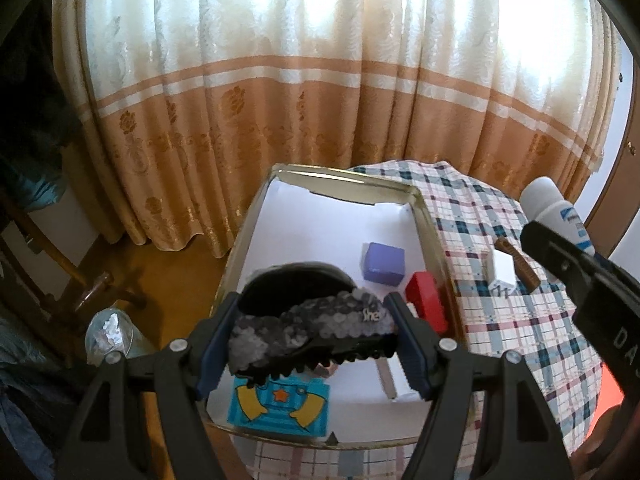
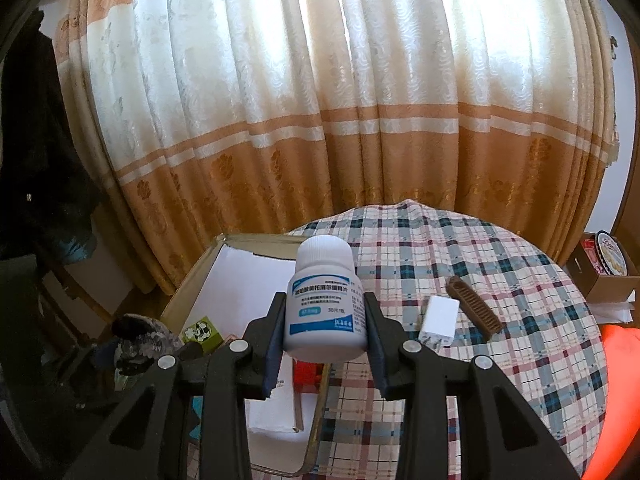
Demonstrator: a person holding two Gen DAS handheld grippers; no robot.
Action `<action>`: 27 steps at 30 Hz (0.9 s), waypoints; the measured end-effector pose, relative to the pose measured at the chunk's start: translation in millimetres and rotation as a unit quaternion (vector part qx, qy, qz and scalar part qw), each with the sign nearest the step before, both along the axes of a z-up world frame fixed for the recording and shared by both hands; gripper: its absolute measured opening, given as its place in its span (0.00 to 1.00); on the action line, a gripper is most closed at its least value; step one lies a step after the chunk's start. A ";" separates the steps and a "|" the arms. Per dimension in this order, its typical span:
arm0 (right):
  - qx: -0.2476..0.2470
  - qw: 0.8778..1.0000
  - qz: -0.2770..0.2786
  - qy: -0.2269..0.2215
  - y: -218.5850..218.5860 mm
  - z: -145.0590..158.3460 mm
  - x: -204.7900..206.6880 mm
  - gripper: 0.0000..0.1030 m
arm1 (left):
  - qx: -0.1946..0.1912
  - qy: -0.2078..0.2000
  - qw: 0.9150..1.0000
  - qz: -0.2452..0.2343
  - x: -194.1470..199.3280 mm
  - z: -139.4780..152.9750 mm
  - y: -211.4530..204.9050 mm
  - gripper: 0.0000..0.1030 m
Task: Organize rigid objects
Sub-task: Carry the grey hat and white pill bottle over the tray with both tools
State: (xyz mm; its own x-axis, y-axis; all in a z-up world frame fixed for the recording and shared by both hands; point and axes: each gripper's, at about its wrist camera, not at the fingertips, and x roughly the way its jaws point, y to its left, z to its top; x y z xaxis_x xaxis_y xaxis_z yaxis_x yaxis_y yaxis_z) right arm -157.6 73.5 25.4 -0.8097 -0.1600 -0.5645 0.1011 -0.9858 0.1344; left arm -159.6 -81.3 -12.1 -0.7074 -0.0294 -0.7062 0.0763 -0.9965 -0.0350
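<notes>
My left gripper (image 1: 314,338) is shut on a black hair clip with grey sequins (image 1: 316,320), held above the white-lined metal tray (image 1: 340,184). In the tray lie a purple box (image 1: 383,263), a red box (image 1: 427,307) and a blue card with a star (image 1: 280,404). My right gripper (image 2: 325,334) is shut on a white pill bottle (image 2: 325,308) with a blue label, upright, over the tray's right edge (image 2: 320,412). That bottle (image 1: 554,208) also shows at the right of the left wrist view. On the checked cloth lie a white cube (image 1: 501,270) and a brown comb (image 1: 518,266).
The round table (image 2: 480,360) with its checked cloth stands before a cream and orange curtain (image 2: 320,120). A green box (image 2: 202,334) lies in the tray. A cardboard box (image 2: 608,276) sits far right, an orange thing (image 2: 618,360) by the table edge, and wooden chair legs (image 1: 60,272) at left.
</notes>
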 end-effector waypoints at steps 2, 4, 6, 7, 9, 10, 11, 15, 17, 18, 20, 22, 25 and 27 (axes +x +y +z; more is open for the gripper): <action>0.001 1.000 0.002 -0.004 -2.4 -3.7 -1.8 0.38 | -0.001 -0.004 1.000 0.002 -2.5 -3.7 -2.0 0.70; 0.001 1.000 0.002 -0.007 -4.1 -6.2 -3.8 0.38 | -0.002 -0.008 1.000 0.003 -3.7 -7.4 -3.5 0.70; 0.002 1.000 0.003 -0.009 -5.3 -8.1 -6.5 0.38 | -0.003 -0.012 1.000 0.003 -5.7 -10.3 -4.9 0.70; 0.003 1.000 0.003 -0.010 -6.0 -8.4 -7.9 0.38 | -0.003 -0.013 1.000 0.003 -6.5 -11.4 -5.2 0.70; 0.004 1.000 0.003 -0.010 -8.0 -8.3 -11.6 0.38 | -0.003 -0.015 1.000 0.004 -9.2 -13.4 -6.9 0.70; 0.005 1.000 0.002 -0.011 -9.0 -8.4 -13.5 0.38 | -0.003 -0.016 1.000 0.004 -10.0 -14.4 -7.4 0.70; 0.005 1.000 0.002 -0.011 -10.0 -8.7 -15.3 0.38 | -0.004 -0.016 1.000 0.004 -10.9 -15.1 -7.5 0.70; 0.007 1.000 0.005 -0.017 -13.4 -12.4 -20.5 0.38 | -0.006 -0.018 1.000 0.005 -14.6 -16.9 -8.9 0.70; 0.007 1.000 0.007 -0.020 -15.7 -15.2 -23.0 0.38 | -0.007 -0.020 1.000 0.005 -16.7 -17.7 -10.0 0.70; 0.008 1.000 0.008 -0.021 -16.8 -16.7 -24.1 0.38 | -0.008 -0.020 1.000 0.005 -17.6 -18.2 -10.4 0.70; 0.008 1.000 0.010 -0.024 -18.7 -18.9 -26.2 0.38 | -0.010 -0.021 1.000 0.005 -19.3 -19.0 -11.2 0.70; 0.008 1.000 0.011 -0.025 -19.8 -20.0 -28.7 0.38 | -0.010 -0.023 1.000 0.006 -20.5 -19.8 -12.3 0.70; 0.009 1.000 0.011 -0.025 -20.6 -19.2 -34.6 0.38 | -0.011 -0.026 1.000 0.005 -21.9 -21.4 -13.0 0.70; 0.010 1.000 0.011 -0.023 -21.1 -17.8 -37.0 0.38 | -0.012 -0.026 1.000 0.004 -23.9 -21.4 -12.6 0.70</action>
